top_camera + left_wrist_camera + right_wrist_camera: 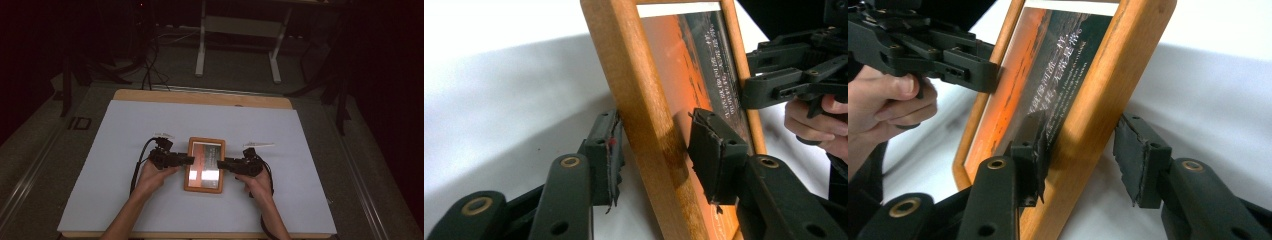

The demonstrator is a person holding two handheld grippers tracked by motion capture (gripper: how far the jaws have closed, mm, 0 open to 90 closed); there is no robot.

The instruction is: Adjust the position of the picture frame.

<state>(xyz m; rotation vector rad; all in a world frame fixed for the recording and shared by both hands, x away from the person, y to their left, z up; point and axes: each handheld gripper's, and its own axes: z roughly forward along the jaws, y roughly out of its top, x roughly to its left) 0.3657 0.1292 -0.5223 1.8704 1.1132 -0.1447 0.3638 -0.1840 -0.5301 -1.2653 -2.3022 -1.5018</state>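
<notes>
frame (204, 165) lies flat mid-mat (125, 200). your left gripper (190, 160) straddles its 9 o'clock rail, right gripper (220, 163) its 3 o'clock rail; both jaws parted, pads off the wood.

A: Table covering?
B: One white sheet (150, 200), laid flat; a strip of wooden tabletop (150, 95) shows along its far edge.

A: Loose items on the sheet?
B: Two small pale slips, one left (164, 135), one right (258, 145).

A: Beyond the table?
B: White desk legs (201, 50), dark cables (150, 70) on the grey floor (240, 75).
</notes>
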